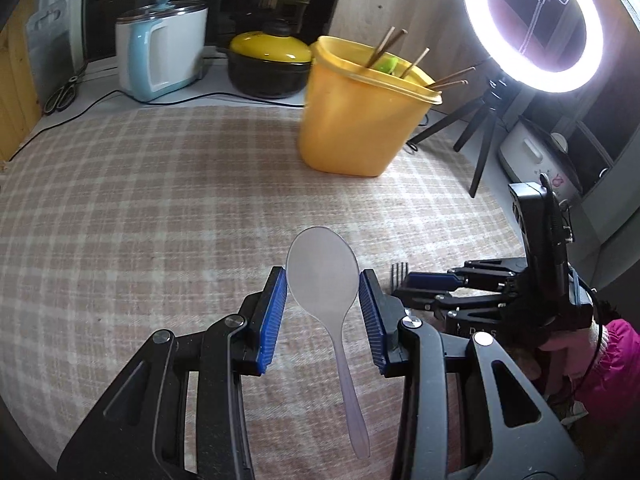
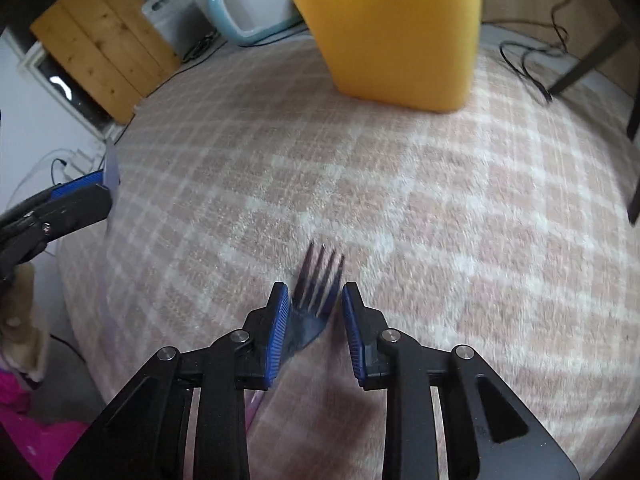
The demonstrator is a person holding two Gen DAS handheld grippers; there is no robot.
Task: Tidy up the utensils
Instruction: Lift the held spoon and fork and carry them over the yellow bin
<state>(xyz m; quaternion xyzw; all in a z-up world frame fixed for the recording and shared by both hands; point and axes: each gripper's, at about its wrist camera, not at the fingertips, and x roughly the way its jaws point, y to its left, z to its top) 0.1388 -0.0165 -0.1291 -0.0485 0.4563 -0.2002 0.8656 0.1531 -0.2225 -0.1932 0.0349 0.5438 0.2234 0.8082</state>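
Note:
A translucent white rice paddle (image 1: 324, 276) lies on the checked tablecloth (image 1: 160, 200) between the blue pads of my left gripper (image 1: 322, 286); the jaws stand at the sides of its blade with slight gaps. A dark fork (image 2: 318, 300) lies on the cloth between the pads of my right gripper (image 2: 315, 300), whose jaws are open around it, the left pad touching. The fork's tines (image 1: 399, 270) and the right gripper (image 1: 404, 285) also show in the left wrist view. The yellow utensil bin (image 1: 360, 108) holds chopsticks and stands upright at the far side (image 2: 400, 28).
A white and blue kettle (image 1: 160, 56) and a black pot with a yellow lid (image 1: 270, 64) stand behind the cloth. A ring light (image 1: 534, 24) on a tripod stands at the right. Scissors (image 1: 60, 94) lie at the far left. Cables run along the back.

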